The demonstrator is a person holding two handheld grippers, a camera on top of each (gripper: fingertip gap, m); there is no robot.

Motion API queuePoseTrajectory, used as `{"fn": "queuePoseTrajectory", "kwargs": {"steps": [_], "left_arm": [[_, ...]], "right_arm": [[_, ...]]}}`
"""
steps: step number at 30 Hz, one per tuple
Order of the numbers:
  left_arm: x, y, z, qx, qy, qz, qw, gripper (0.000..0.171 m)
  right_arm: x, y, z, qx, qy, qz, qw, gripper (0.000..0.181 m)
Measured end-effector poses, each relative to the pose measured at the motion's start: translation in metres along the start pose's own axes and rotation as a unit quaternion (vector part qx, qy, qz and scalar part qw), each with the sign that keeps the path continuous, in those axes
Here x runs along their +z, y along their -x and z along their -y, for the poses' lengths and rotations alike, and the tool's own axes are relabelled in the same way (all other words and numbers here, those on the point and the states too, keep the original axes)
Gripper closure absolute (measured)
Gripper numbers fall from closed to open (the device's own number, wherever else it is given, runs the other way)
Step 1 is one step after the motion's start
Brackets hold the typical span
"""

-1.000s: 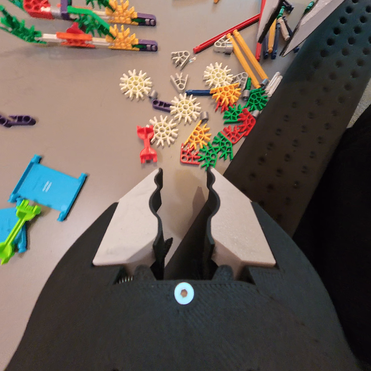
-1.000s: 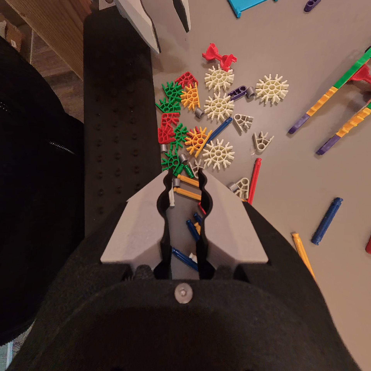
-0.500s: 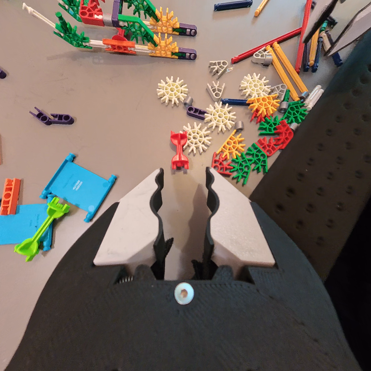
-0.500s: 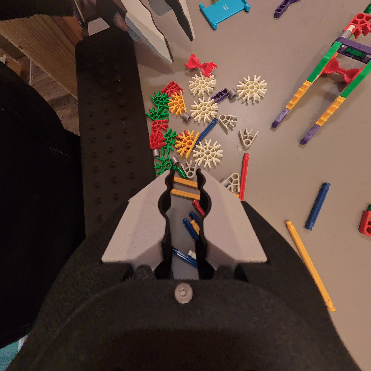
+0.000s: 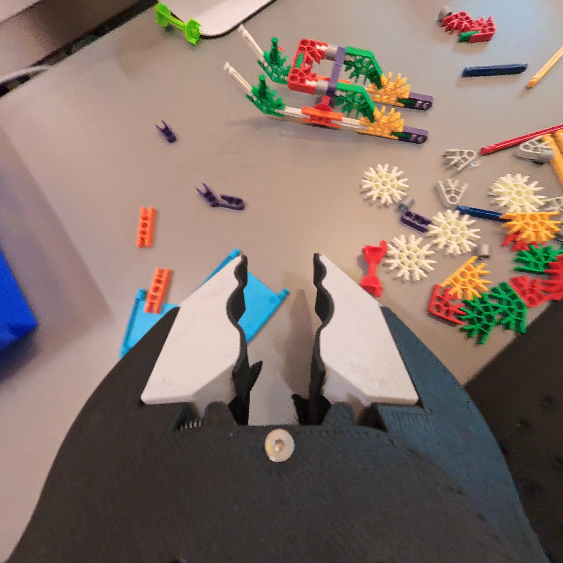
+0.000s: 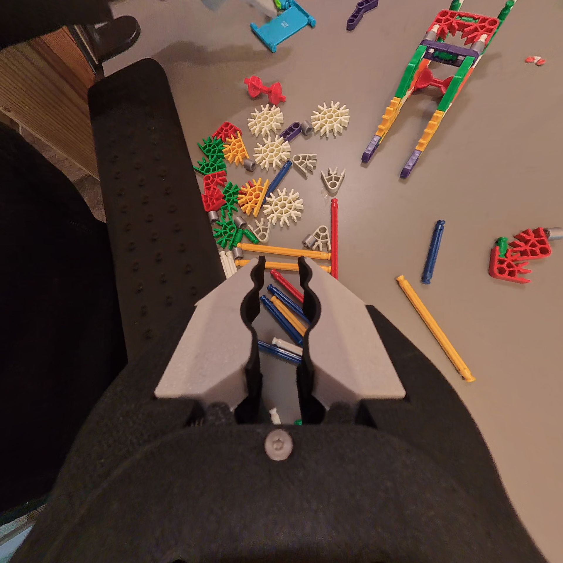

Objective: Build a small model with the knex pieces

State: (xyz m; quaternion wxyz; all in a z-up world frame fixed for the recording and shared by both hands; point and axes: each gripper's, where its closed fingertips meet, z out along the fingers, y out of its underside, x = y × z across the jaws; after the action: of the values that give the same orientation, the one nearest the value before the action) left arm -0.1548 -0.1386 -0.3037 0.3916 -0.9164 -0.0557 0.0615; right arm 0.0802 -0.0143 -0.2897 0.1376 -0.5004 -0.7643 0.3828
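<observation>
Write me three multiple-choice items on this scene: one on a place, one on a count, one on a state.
1. Where does the light-blue panel lie in the left wrist view?
A. On top of the built model
B. On the table, partly hidden behind the left gripper
C. Among the yellow rods

2. How many white snowflake connectors show in the right wrist view?
A. Two
B. Seven
C. Four

3. How do the left gripper's fingers stand?
A. Apart, with nothing between them
B. Shut on a red rod
C. Shut on the blue panel

Key:
1 B: one finger covers part of the panel, and the rest shows in the gap and to the side.
2 C: four lie by the coloured connectors.
3 A: a clear gap shows, with only the table and the panel beneath.
</observation>
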Motion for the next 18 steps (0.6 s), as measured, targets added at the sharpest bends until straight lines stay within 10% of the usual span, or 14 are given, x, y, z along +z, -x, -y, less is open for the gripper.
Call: {"fn": "queuePoseTrajectory", "kwargs": {"steps": [18], "left_arm": [[0.081, 0.010, 0.021, -0.057, 0.086, -0.060, 0.993, 0.133]], "right_arm": [[-0.008, -0.009, 0.010, 0.002, -0.033, -0.013, 0.999, 0.163]]}}
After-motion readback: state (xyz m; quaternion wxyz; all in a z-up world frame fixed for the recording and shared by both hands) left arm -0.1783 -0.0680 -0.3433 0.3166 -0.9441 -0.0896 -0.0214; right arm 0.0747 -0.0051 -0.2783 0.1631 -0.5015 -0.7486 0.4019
